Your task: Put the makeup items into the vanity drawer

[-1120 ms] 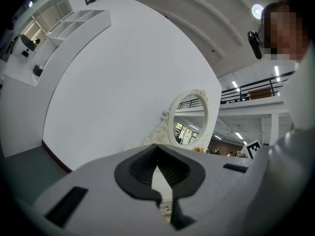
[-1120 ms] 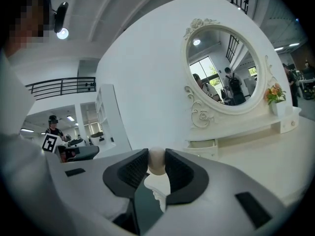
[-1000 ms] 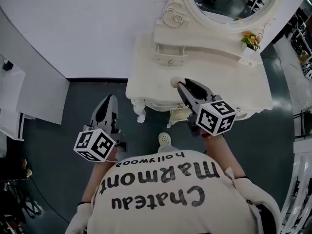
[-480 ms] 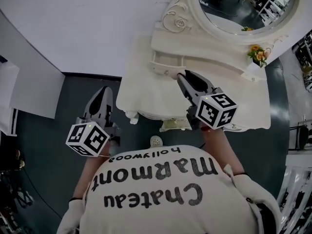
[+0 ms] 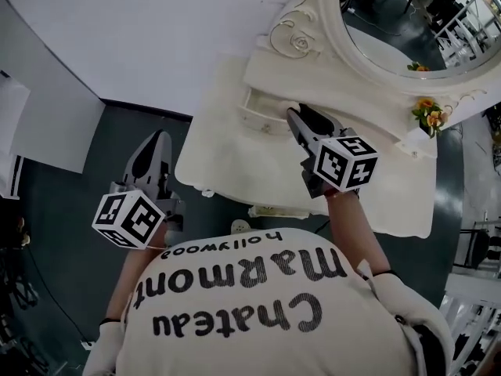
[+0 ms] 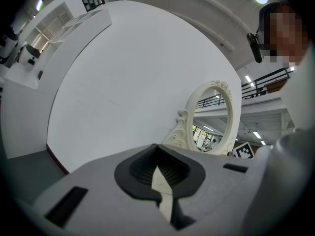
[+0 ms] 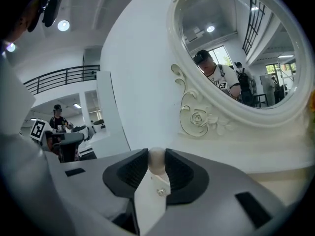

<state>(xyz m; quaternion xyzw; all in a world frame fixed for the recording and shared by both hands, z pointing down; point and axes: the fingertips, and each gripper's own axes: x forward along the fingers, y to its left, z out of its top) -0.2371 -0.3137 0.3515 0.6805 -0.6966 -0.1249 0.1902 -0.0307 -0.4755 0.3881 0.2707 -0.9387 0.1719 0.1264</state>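
Right gripper (image 5: 293,113) has carried ball (image 7: 156,159), clamped between fingers, to drawer (image 5: 260,119) just below fingertips; drop next. Left gripper (image 5: 161,136) closed, empty.

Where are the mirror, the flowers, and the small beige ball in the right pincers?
mirror (image 5: 407,26), head view, on the glass.
flowers (image 5: 428,110), head view, on the orange blossoms.
beige ball (image 7: 156,159), right gripper view, on its rounded top between the jaws.
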